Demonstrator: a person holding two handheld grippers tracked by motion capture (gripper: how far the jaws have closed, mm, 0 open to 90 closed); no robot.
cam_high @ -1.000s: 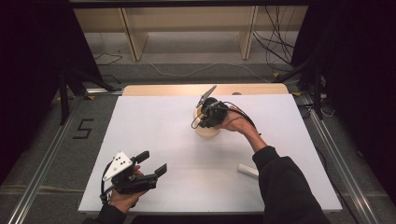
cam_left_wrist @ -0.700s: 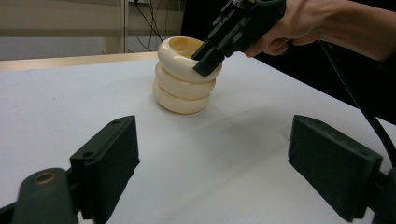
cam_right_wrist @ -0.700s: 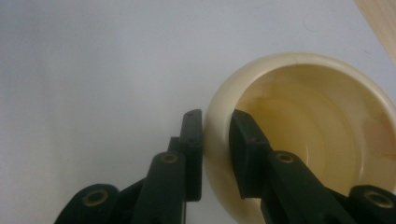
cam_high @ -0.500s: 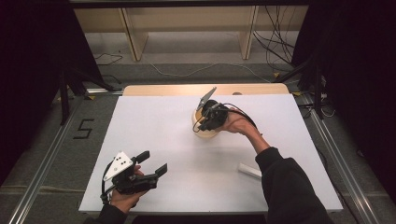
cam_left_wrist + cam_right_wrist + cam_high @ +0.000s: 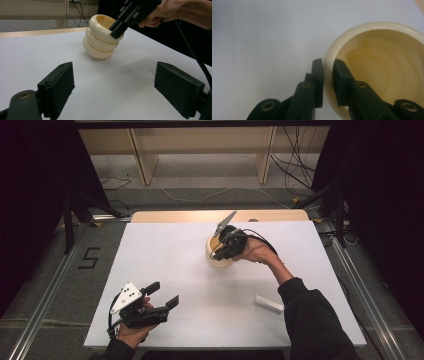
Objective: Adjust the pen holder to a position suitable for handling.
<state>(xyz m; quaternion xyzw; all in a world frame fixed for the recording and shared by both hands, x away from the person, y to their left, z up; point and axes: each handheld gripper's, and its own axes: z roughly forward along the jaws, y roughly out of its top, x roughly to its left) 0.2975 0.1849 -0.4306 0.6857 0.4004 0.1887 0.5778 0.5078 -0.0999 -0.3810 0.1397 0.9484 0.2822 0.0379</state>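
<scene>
A cream ribbed cup (image 5: 219,260) made of three stacked rounded rings stands at the middle back of the white table (image 5: 165,250). In the left gripper view the cup (image 5: 100,42) leans to one side. My right gripper (image 5: 218,249) is shut on the cup's rim, one jaw inside and one outside. The right gripper view shows the rim (image 5: 327,65) pinched between the jaws and the cup's hollow inside (image 5: 382,62). My left gripper (image 5: 162,295) is held open near the table's front left corner, with nothing between its jaws (image 5: 115,71).
A small white bar (image 5: 268,303) lies on the table at the front right, beside the person's right sleeve. A wooden strip (image 5: 175,216) runs along the table's far edge. Metal rails (image 5: 45,320) flank the table on the floor.
The right forearm has drifted slightly to the right while its gripper keeps hold of the cup's rim. The left gripper has not moved.
</scene>
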